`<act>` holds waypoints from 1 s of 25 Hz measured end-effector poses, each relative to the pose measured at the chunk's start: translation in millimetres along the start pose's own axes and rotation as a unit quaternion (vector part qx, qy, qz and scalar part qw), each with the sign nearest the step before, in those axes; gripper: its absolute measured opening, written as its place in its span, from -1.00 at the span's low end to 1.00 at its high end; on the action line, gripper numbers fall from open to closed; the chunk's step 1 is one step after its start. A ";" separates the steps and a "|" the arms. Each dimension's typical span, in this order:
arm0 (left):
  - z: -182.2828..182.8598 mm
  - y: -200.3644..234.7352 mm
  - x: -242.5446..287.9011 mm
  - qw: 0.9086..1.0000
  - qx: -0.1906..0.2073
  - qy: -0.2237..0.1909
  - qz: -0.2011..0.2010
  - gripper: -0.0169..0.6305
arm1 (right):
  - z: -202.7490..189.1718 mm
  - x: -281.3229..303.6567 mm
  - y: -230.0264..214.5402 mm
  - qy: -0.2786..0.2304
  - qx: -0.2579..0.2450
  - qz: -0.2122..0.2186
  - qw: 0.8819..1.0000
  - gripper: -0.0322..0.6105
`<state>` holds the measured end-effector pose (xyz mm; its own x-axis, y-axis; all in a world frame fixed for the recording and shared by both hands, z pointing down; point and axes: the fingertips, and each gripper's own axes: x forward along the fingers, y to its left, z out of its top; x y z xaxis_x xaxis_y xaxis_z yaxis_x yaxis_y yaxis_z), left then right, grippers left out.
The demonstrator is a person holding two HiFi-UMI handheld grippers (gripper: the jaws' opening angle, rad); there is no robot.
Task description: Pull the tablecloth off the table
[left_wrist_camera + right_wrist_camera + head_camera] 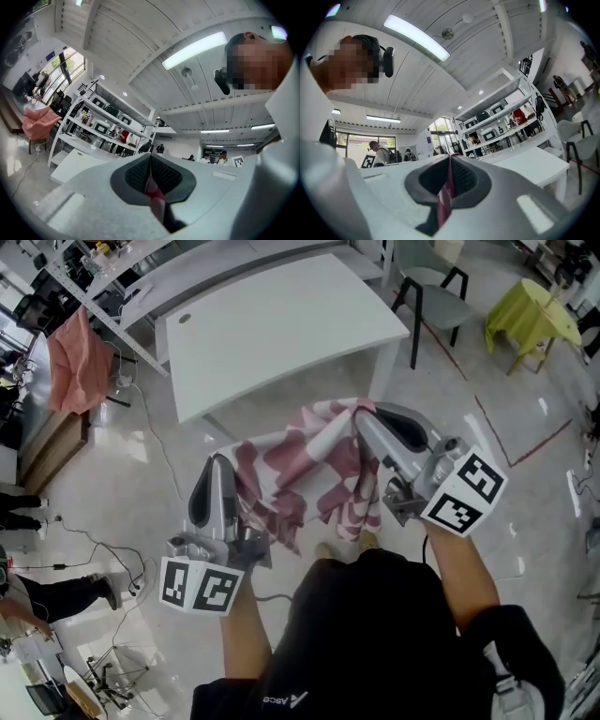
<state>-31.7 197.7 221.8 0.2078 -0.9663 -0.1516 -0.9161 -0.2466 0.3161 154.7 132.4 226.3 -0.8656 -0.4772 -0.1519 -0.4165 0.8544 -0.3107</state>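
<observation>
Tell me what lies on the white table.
Only a round mark near one corner. The red-and-white tablecloth is off the white table, clamped by the left gripper and right gripper. Nothing covers its top.

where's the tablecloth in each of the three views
Head view: tablecloth bunched at centre, held between left gripper and right gripper.
Left gripper view: red-and-white sliver pinched in the shut jaws, bottom centre.
Right gripper view: same sliver in shut jaws, bottom centre.
Shared landmark: the white table.
</observation>
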 end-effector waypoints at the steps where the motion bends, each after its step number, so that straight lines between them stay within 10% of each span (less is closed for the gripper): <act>1: -1.1 -2.2 1.8 1.000 -0.001 -0.004 0.004 -0.92 | 2.5 -3.7 -3.4 -0.002 -0.004 0.001 1.000 -0.89; 25: -16.4 -44.4 45.6 1.000 -0.002 0.011 -0.020 -0.92 | 22.5 -48.0 -51.6 -0.006 -0.033 -0.045 0.998 -0.89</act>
<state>24.0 163.4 216.2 0.2515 -0.9570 -0.1443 -0.9053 -0.2854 0.3147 224.0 106.6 228.5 -0.8204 -0.5552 -0.1367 -0.5107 0.8190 -0.2615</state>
